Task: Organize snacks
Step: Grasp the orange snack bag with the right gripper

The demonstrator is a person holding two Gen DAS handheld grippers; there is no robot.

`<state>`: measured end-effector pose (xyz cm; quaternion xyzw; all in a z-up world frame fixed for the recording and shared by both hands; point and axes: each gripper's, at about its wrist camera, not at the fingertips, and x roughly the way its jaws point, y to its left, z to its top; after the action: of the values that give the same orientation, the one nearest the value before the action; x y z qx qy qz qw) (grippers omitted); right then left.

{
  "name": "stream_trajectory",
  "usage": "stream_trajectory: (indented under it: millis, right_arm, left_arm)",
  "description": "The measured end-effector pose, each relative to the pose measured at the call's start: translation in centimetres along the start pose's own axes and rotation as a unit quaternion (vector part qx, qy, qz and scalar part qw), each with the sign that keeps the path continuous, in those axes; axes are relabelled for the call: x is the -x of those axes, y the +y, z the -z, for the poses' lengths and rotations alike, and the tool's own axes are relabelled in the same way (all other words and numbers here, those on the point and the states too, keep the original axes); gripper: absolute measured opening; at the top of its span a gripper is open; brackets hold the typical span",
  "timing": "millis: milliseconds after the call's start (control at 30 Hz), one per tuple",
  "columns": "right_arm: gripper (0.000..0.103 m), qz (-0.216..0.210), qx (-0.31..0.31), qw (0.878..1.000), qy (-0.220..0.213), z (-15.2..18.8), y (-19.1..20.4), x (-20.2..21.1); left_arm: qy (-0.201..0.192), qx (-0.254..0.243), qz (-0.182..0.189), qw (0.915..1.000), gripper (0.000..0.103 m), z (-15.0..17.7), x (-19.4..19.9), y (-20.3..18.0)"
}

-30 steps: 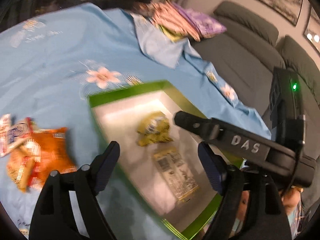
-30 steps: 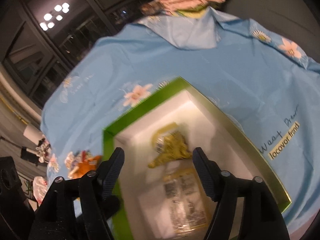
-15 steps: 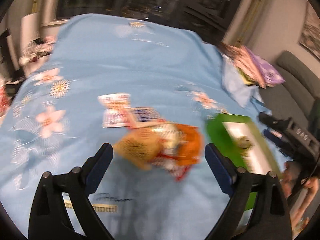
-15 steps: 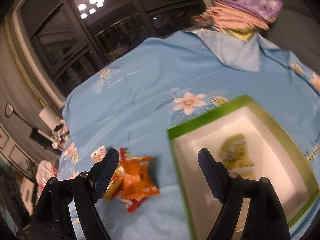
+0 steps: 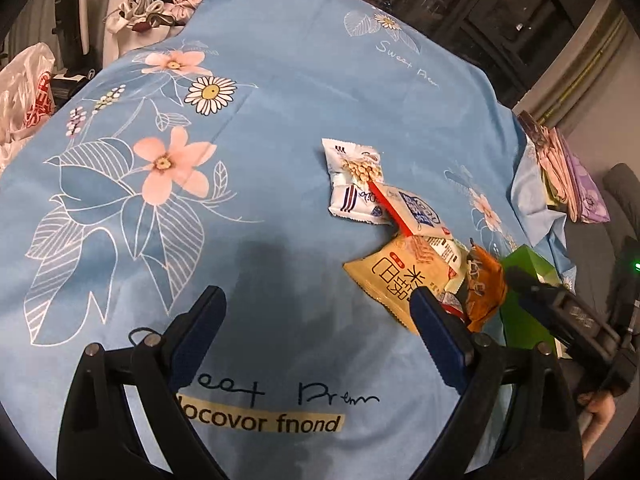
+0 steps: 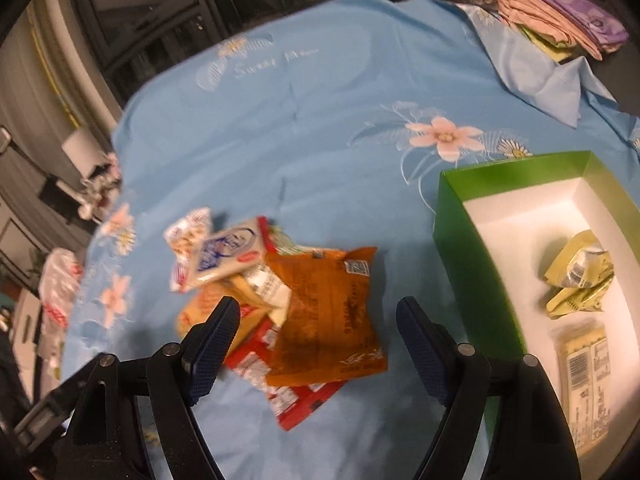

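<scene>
My left gripper [image 5: 316, 316] hung wide open over bare blue flowered cloth [image 5: 280, 92], holding nothing; the snack pile sat at right of its frame, a tan packet [image 5: 394, 280] beside the right finger [image 5: 436, 336]. My right gripper [image 6: 316, 340] was also spread and empty, the orange packet [image 6: 328, 312] lying between its fingers, atop a red one [image 6: 296, 396]. The green box [image 6: 460, 240] stood at right, holding a crumpled yellow-green wrapper [image 6: 578, 280] and a flat pale packet [image 6: 586, 384].
</scene>
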<state>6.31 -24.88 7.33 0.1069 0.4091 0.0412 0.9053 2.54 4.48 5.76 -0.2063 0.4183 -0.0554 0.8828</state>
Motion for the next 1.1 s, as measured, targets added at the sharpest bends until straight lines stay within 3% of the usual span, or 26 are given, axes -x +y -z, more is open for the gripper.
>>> stream_trajectory:
  millis: [133, 233, 267, 333, 467, 600, 667, 833, 967, 1100]
  right_arm:
    - [0.082, 0.030, 0.003, 0.999, 0.018, 0.1, 0.0, -2.2]
    - [0.080, 0.028, -0.005, 0.999, 0.032, 0.1, -0.5, -3.5]
    - [0.077, 0.024, -0.008, 0.999, 0.035, 0.1, -0.5, -3.8]
    - [0.057, 0.010, -0.016, 0.999, 0.043, 0.4, -0.7, -4.2]
    - [0.053, 0.013, -0.016, 1.000, 0.022, 0.7, -0.2, -2.8]
    - [0.053, -0.078, -0.016, 0.996, 0.033, 1.4, 1.1, -1.0]
    - [0.053, -0.118, -0.008, 0.991, 0.062, 2.4, 2.5, -1.0]
    - [0.053, -0.119, 0.042, 0.985, 0.117, 4.5, 5.8, -2.4]
    - [0.054, -0.104, 0.073, 0.984, 0.125, 4.9, 6.7, -2.7]
    - [0.071, -0.141, 0.051, 0.983, 0.102, 4.2, 5.6, -1.4]
  left_arm:
    - [0.006, -0.012, -0.005, 0.9999, 0.093, 0.2, -0.7, -0.1]
    - [0.011, -0.021, -0.002, 0.9997, 0.093, 0.4, -0.9, -0.5]
    - [0.011, -0.024, -0.001, 0.9997, 0.093, 0.5, -0.9, -0.6]
    - [0.012, -0.030, 0.000, 0.9995, 0.093, 0.5, -0.9, -0.8]
    - [0.020, -0.023, 0.006, 0.9995, 0.093, 0.4, -1.0, -0.5]
    - [0.022, -0.024, -0.012, 0.9994, 0.092, 0.0, -1.1, 0.0]
    - [0.021, -0.021, -0.022, 0.9993, 0.092, -0.3, -1.1, 0.6]
    - [0.017, -0.007, -0.046, 0.9988, 0.090, -0.7, -0.8, 2.0]
    - [0.016, -0.010, -0.043, 0.9989, 0.088, -0.6, -0.6, 1.8]
    - [0.018, -0.008, -0.012, 0.9997, 0.076, -0.6, -0.5, 1.5]
